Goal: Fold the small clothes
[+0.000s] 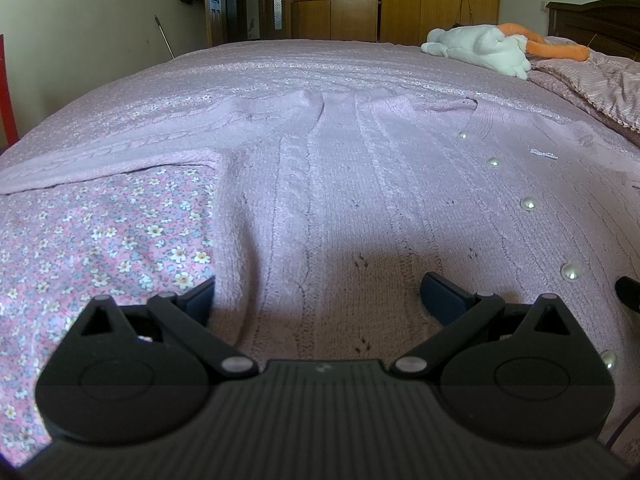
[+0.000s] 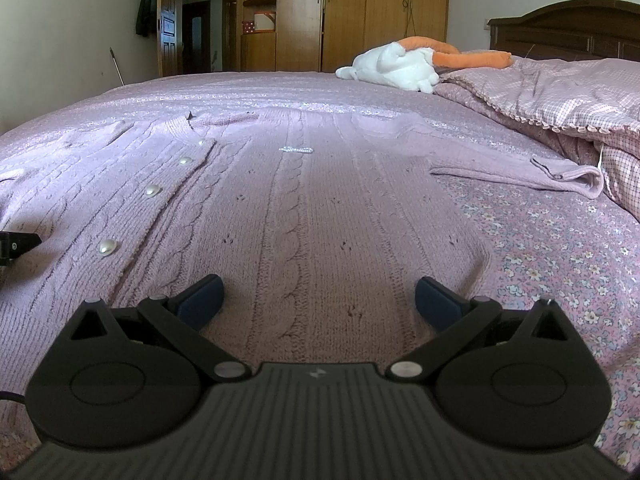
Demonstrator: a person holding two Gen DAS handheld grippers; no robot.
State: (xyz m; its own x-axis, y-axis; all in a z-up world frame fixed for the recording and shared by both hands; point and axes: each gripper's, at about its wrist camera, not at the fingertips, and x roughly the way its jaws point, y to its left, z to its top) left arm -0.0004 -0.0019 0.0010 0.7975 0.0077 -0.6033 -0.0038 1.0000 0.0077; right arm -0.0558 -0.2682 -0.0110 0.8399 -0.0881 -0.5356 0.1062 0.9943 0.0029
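Note:
A pale pink cable-knit cardigan [image 1: 360, 184] lies spread flat on the bed, front up, with a row of pearl buttons [image 1: 529, 203] down its placket. My left gripper [image 1: 316, 300] hovers open just above the cardigan's hem, on its left half, nothing between its fingers. The same cardigan [image 2: 288, 200] fills the right wrist view; its right sleeve [image 2: 520, 174] stretches out to the side. My right gripper [image 2: 318, 300] stands open low over the hem of the right half. The tip of the other gripper shows at each view's edge.
A floral pink bedsheet [image 1: 100, 240] lies under the cardigan. A white and orange plush toy [image 2: 400, 64] rests at the far side. A checked quilt [image 2: 560, 100] is bunched at the right by the dark headboard [image 2: 568, 28]. Wooden wardrobes stand behind.

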